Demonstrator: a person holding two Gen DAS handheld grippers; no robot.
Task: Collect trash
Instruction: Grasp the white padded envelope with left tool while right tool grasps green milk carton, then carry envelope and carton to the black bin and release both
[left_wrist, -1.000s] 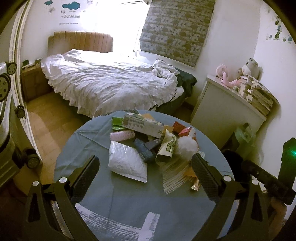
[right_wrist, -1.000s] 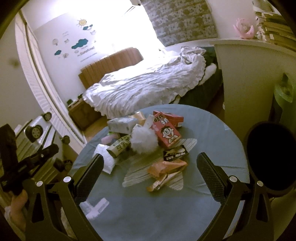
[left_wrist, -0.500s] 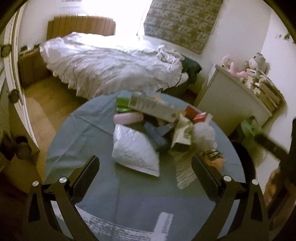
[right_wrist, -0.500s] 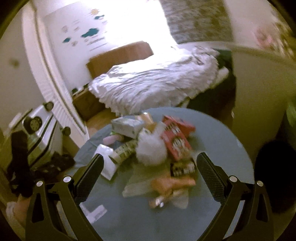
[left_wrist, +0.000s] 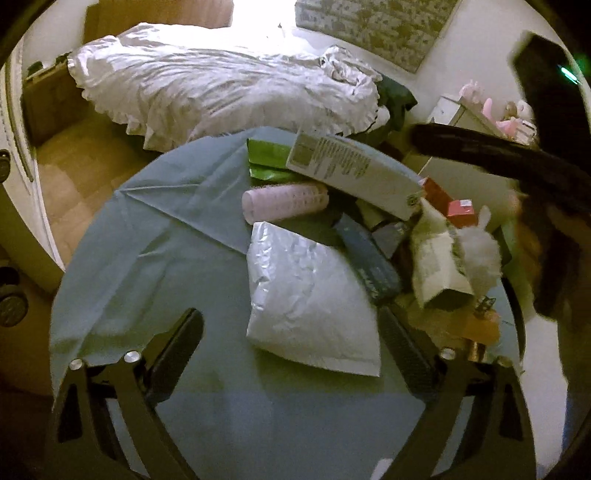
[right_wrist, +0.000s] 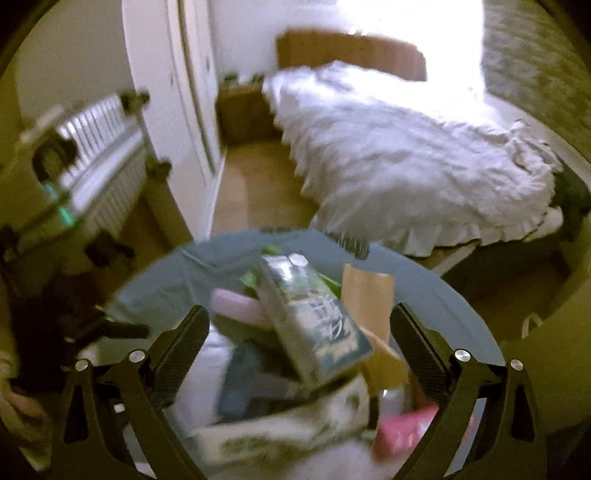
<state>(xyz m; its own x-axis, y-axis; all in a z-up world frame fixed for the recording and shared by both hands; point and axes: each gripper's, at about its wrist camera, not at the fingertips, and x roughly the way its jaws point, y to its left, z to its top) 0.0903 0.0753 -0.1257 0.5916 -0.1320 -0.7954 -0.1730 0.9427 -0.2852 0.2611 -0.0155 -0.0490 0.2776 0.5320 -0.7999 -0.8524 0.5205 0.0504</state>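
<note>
A heap of trash lies on the round table with a blue-grey cloth (left_wrist: 155, 236). In it are a white padded mailer (left_wrist: 310, 302), a pink roller (left_wrist: 284, 201), a green packet (left_wrist: 269, 158), a long printed carton (left_wrist: 354, 170), a dark blue packet (left_wrist: 369, 258) and a white fluffy ball (left_wrist: 480, 254). My left gripper (left_wrist: 291, 354) hangs just over the mailer's near end. Its jaws are closing and the pads are clear of it. My right gripper (right_wrist: 299, 347) is over the pile, jaws closing around the carton (right_wrist: 314, 325) without touching. A brown cardboard tube (right_wrist: 365, 295) stands beside it.
A bed with a white duvet (left_wrist: 221, 85) stands behind the table. A white cabinet with plush toys (left_wrist: 480, 110) is at the right. A ribbed suitcase (right_wrist: 99, 147) and a white door (right_wrist: 184, 110) stand at the left, on a wooden floor (left_wrist: 81, 177).
My left gripper has sunk closer to the table and the mailer, with its jaws a little narrower. My right gripper has swung across the table and rolled, and now looks down on the carton.
</note>
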